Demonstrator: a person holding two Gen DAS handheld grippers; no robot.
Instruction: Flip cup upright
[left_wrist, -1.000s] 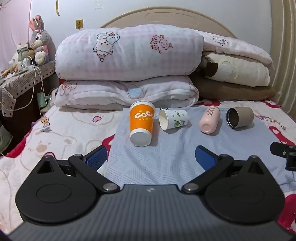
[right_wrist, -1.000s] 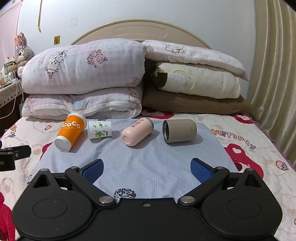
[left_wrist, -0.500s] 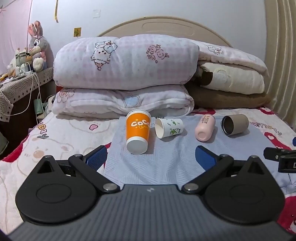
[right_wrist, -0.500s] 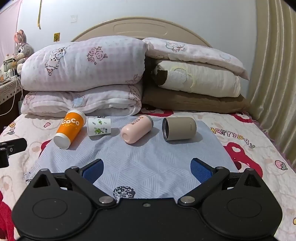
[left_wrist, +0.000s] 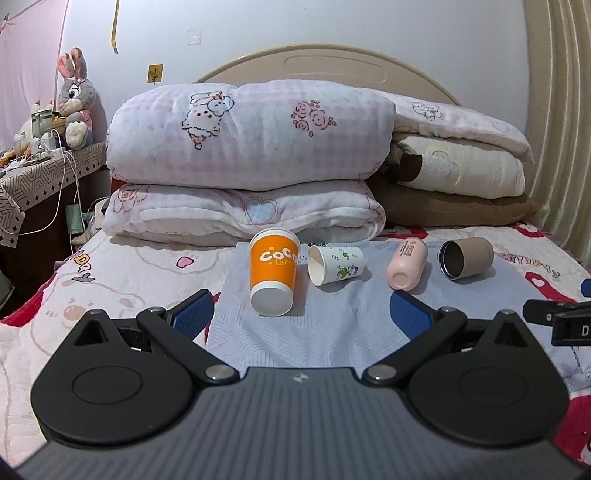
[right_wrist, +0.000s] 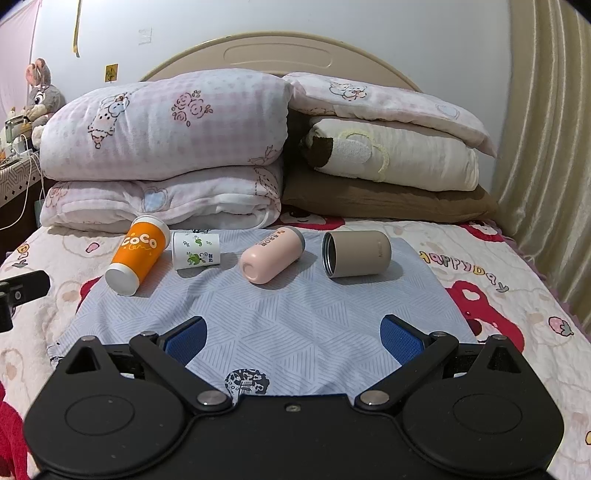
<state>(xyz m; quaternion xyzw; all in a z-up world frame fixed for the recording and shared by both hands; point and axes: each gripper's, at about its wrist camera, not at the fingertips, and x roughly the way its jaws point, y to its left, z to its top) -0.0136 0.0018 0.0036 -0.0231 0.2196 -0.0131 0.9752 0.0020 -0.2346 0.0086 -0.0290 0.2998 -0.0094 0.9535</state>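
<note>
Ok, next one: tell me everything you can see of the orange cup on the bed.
The orange cup looks like paper, printed "CoCo" in white, with white bands at both ends. It lies on its side on the blue-grey cloth, leftmost of four toppled cups, flat white base toward the cameras, mouth toward the pillows. The small white cup lies just to its right; whether they touch is unclear. No gripper touches it.

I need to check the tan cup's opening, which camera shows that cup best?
The right wrist view: the tan cup lies large, near centre, side-on with its dark rim in plain sight. The left wrist view shows it smaller, off to the right, mouth turned toward the camera.
</note>
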